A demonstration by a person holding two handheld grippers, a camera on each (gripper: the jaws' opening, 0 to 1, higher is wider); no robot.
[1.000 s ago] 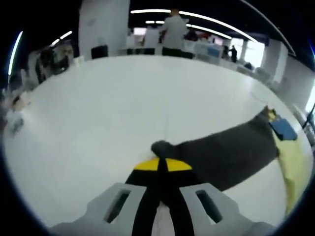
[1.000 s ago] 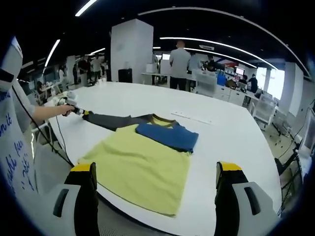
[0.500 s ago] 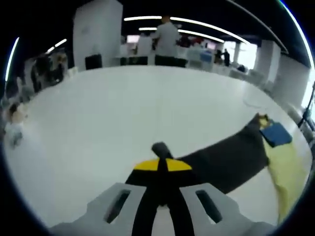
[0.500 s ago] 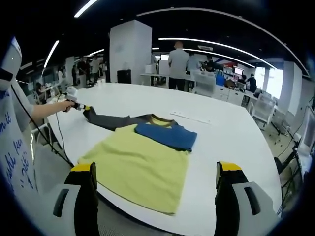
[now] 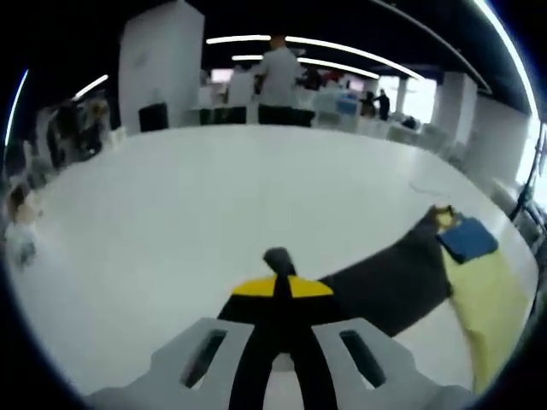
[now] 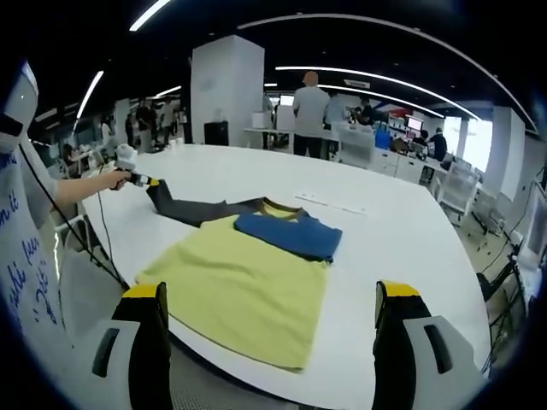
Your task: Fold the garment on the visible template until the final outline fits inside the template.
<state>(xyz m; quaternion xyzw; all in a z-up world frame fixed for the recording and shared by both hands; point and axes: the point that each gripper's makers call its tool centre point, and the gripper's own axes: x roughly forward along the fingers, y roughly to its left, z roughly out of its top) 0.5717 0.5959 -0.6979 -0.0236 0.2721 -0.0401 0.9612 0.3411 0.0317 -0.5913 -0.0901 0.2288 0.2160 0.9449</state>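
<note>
On the wide white table [image 6: 402,231] the garment [image 6: 244,286] lies flat, its yellow body nearest you, a blue panel [image 6: 291,235] folded across the upper part and one dark grey sleeve [image 6: 192,209] stretched out toward the far left edge; no template outline can be made out under the cloth. Your left gripper [image 6: 137,180] is clenched on the cuff of that sleeve, and in the left gripper view its yellow-tipped jaws [image 5: 280,286] are pressed together with a nub of dark cloth pinched between them. Your right gripper [image 6: 269,342] hangs released, jaws wide apart, above the near hem and touching nothing.

The step in hand looks like carrying the sleeve back over the body. To do it well, keep the cuff lifted just clear of the table so the sleeve does not drag the shoulder askew, swing it across in a smooth arc toward the blue panel, and lay it down flat inside the yellow outline before you let go. If the body starts to shift, press the right gripper down on the yellow cloth near the shoulder to pin it
</note>
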